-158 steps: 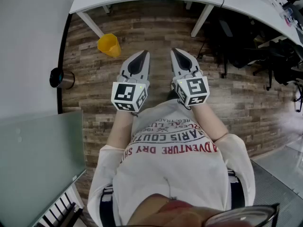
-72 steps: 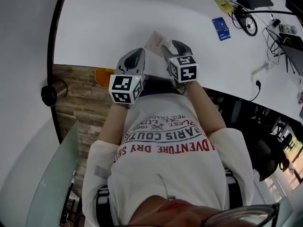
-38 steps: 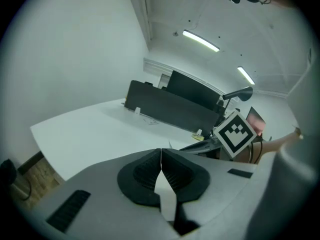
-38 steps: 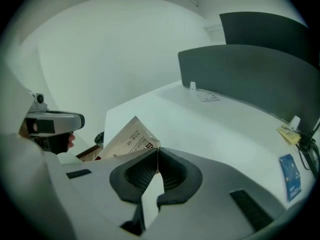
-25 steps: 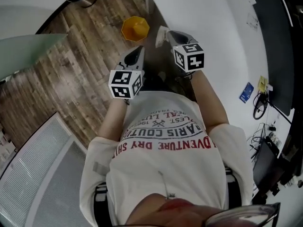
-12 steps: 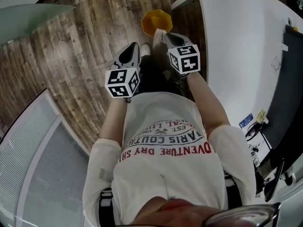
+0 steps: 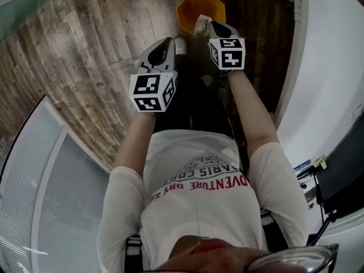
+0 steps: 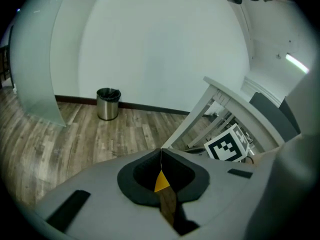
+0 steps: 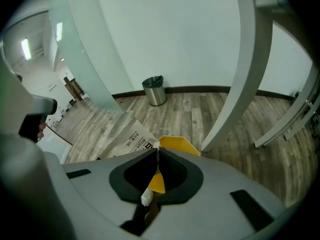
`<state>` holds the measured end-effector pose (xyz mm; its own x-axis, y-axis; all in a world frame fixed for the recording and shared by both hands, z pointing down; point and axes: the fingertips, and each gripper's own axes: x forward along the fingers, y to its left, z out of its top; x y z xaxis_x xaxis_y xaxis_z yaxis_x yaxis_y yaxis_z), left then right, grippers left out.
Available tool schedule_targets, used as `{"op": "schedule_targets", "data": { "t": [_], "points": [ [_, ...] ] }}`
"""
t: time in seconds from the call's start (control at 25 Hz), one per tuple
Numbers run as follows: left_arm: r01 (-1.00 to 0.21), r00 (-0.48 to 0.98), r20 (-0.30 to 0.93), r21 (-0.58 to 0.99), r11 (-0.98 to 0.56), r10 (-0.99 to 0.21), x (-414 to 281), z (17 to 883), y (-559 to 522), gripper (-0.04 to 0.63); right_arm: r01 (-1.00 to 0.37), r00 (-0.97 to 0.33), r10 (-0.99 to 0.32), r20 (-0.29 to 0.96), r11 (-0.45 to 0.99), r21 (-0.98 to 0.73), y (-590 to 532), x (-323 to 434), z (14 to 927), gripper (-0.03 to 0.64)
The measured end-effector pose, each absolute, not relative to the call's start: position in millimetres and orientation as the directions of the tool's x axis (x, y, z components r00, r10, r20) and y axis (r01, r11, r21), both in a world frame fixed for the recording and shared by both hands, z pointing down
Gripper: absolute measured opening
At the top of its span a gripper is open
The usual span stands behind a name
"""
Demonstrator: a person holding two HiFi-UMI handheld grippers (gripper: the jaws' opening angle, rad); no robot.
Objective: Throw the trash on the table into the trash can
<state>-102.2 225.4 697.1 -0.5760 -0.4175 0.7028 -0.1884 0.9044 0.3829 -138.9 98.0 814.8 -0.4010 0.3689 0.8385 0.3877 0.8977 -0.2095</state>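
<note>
Step in hand: disposal. Right tool (image 7: 213, 26) is clamped on a paper wrapper (image 9: 131, 140), held at the rim of the yellow bin (image 7: 190, 7) on the floor. Left tool (image 8: 161, 156) is closed and empty. Next move, as judged: centre the wrapper over the opening, then release.

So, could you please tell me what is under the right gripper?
The yellow trash can sits below the right gripper, shut on a paper wrapper. Both cover part of its opening; what lies there is hidden.

Trash (image 7: 201, 24) above trash can (image 7: 189, 11), table (image 7: 335, 67) to right
</note>
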Motion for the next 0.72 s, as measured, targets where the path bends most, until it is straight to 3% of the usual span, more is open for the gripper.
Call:
{"op": "schedule_targets", "data": {
  "t": [0.48,0.64,0.72],
  "points": [
    [-0.075,-0.498,0.772,0.414,0.907,-0.394,-51.6,872.7,230.5,0.023,0.349,-0.336,0.267,0.903,0.926,-0.144,91.0,-125.6,1023.4,0.034],
    [-0.07,-0.504,0.771,0.414,0.908,-0.39,-46.4,884.4,235.9,0.023,0.332,-0.367,0.221,0.903,0.938,-0.095,83.2,-125.3,1041.6,0.107],
    [-0.083,-0.505,0.766,0.415,0.906,-0.397,-44.7,886.3,232.9,0.023,0.344,-0.354,0.227,0.907,0.934,-0.1,81.7,-117.6,1045.3,0.112]
  ]
}}
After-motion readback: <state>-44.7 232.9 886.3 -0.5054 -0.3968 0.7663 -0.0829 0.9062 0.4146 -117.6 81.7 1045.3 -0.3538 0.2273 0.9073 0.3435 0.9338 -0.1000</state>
